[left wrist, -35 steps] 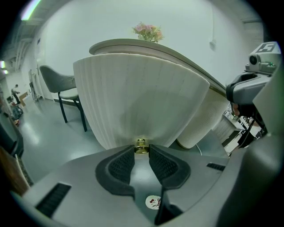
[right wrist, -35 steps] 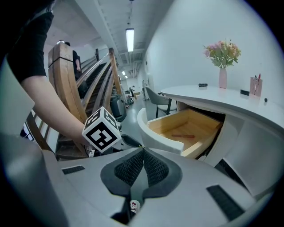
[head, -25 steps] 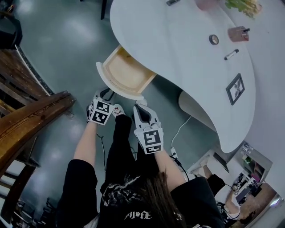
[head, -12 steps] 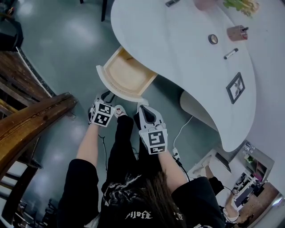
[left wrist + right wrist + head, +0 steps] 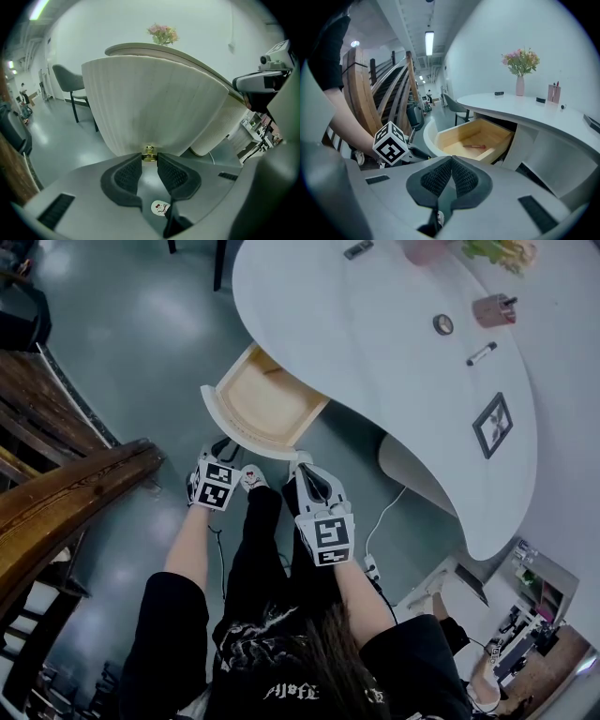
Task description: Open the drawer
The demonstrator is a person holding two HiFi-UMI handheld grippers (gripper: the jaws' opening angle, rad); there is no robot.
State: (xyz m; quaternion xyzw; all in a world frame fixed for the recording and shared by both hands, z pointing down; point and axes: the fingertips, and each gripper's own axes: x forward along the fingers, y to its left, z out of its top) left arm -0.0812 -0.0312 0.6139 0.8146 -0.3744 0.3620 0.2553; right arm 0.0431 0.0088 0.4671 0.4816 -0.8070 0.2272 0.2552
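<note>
The desk drawer point(image 5: 264, 399) stands pulled out, its pale wood inside showing behind a curved white ribbed front point(image 5: 150, 108). A small brass knob point(image 5: 149, 153) sits low on that front. My left gripper point(image 5: 149, 158) is shut on the knob, one pad tip on each side of it; in the head view the left gripper point(image 5: 223, 448) is at the front's lower edge. My right gripper point(image 5: 300, 467) hangs just right of the drawer, apart from it, with its jaws point(image 5: 451, 161) shut on nothing. A thin reddish stick point(image 5: 476, 146) lies inside the drawer point(image 5: 480, 136).
The white desk top point(image 5: 375, 343) carries a framed picture point(image 5: 494, 425), a pen point(image 5: 483, 353), a pink cup point(image 5: 494, 308) and a vase of flowers point(image 5: 520, 84). A wooden stair rail point(image 5: 66, 493) runs at the left. A white cable point(image 5: 380, 512) trails on the floor.
</note>
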